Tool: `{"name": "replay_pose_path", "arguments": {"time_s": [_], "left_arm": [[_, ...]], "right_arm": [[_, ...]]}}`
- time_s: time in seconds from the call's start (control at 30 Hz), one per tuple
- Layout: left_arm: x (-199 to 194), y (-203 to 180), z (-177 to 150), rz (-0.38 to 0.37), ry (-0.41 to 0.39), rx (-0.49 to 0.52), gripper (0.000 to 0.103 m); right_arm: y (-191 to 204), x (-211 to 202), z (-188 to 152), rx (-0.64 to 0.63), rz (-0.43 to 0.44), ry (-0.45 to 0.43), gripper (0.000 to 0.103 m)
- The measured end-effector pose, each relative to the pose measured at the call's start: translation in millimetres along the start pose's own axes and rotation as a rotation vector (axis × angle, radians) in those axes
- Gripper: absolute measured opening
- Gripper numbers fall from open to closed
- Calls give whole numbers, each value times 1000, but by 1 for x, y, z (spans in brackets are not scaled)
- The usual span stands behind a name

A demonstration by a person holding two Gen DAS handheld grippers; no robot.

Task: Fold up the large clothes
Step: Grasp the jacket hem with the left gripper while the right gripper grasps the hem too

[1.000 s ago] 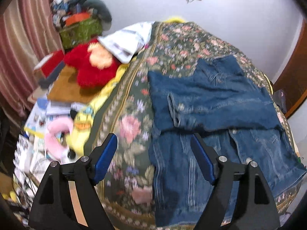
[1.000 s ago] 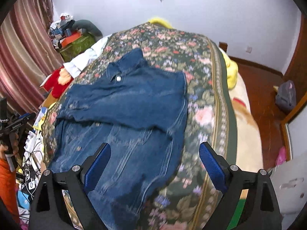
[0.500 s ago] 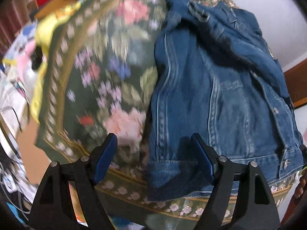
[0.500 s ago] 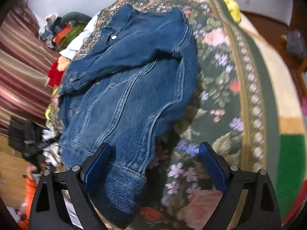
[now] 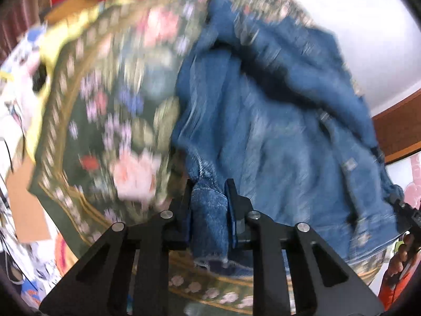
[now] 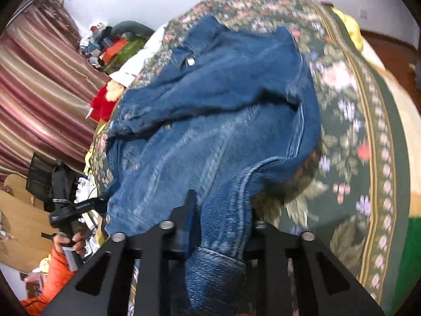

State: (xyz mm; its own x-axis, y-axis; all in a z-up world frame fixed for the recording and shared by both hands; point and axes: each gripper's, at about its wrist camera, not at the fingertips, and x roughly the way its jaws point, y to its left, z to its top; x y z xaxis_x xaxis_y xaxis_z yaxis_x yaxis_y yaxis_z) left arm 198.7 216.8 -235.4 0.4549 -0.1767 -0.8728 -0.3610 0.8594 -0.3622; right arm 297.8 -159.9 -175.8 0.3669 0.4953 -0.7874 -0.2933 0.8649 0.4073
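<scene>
A blue denim jacket (image 5: 276,144) lies spread on a floral bedspread (image 5: 118,105), one sleeve folded across its body. In the left wrist view my left gripper (image 5: 208,187) has its jaws closing on the jacket's near left hem corner, with bunched denim pinched between the pads. In the right wrist view the same jacket (image 6: 223,105) runs away over the bedspread (image 6: 355,131). My right gripper (image 6: 222,202) is closing on the near right hem corner. The denim fills the gap and hides the right finger. Both corners are lifted off the bed.
A red plush toy (image 6: 101,102) and a pile of belongings (image 6: 113,44) lie at the bed's far left, by a striped curtain (image 6: 39,79). A yellow blanket (image 6: 347,23) shows past the far right edge. A hand in an orange sleeve (image 6: 71,239) is at the left.
Both grippers came down to the jacket's near hem and went from wide open to shut on its two corners. The denim at each corner has bunched and lifted.
</scene>
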Motion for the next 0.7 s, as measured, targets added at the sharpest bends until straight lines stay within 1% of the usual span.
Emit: {"name": "replay_pose_path", "arguments": {"time_s": [0.03, 0.2, 0.23, 0.33, 0.43, 0.53, 0.57, 0.63, 0.7], "left_arm": [[-12, -9, 7, -5, -41, 20, 20], [-56, -52, 41, -39, -186, 124, 19], [-66, -64, 51, -52, -225, 150, 19], [-82, -76, 86, -61, -291, 178, 18], [-83, -87, 127, -70, -334, 152, 18], [-76, -89, 176, -15, -394, 116, 18], [-71, -88, 188, 1, -404, 96, 18], [-53, -82, 220, 36, -409, 32, 17], [-30, -73, 245, 81, -398, -14, 17]], "right_arm": [[4, -3, 4, -15, 2, -21, 16], [26, -18, 35, -88, 5, -108, 14], [29, -20, 42, -94, 7, -124, 14], [38, -25, 70, -118, -10, -179, 14], [38, -26, 105, -110, -15, -225, 13], [32, -16, 146, -87, -45, -261, 13], [26, -9, 162, -69, -62, -272, 13], [11, 9, 193, -23, -94, -278, 13], [-9, 35, 224, 35, -119, -260, 12]]}}
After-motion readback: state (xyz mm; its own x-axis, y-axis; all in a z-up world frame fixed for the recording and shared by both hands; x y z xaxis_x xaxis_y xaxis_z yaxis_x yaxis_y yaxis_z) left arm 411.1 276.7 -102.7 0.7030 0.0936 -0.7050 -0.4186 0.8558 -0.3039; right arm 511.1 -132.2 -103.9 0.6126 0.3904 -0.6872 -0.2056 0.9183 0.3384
